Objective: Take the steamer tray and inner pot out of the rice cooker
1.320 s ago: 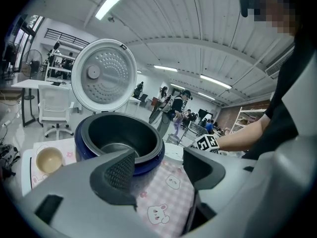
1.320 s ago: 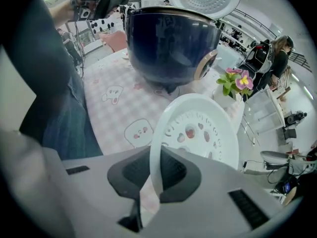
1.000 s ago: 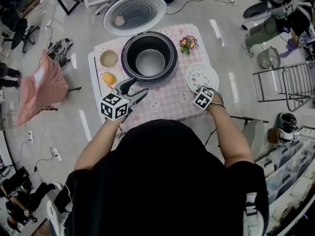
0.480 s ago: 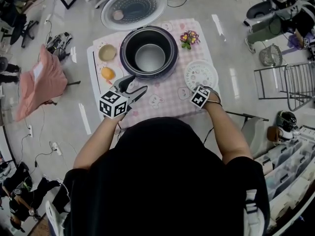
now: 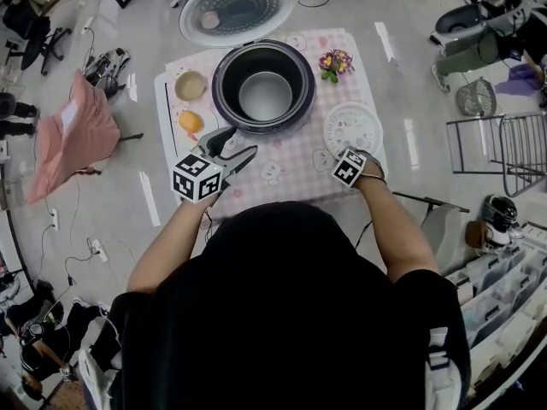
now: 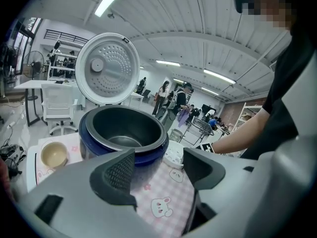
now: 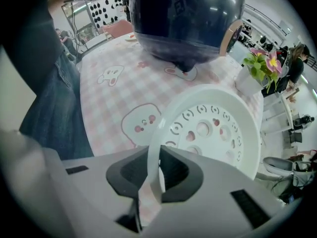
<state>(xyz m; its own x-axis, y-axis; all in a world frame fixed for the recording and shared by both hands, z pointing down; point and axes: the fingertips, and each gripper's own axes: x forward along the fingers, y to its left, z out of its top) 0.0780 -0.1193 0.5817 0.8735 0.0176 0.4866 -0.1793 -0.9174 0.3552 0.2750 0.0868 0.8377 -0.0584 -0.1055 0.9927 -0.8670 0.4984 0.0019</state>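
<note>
Though unclear overhead, opening hand-held gripper (image 7: 157, 171) straddles tray (image 7: 218, 133).

The head camera hangs high over the person (image 5: 291, 314) and looks steeply down on the whole pink-checked cloth-covered worktop (image 5: 299, 178) and the floor (image 5: 402, 75) around. The camera on the left tongs (image 6: 158, 170) sits low, facing nearly level across it at the dark-blue round rice cooker (image 6: 148, 155) close by. The one on the right tongs (image 7: 157, 175) looks down at the white perforated plastic steamer tray (image 7: 213, 128) from very near, the same cooker beyond.
</note>
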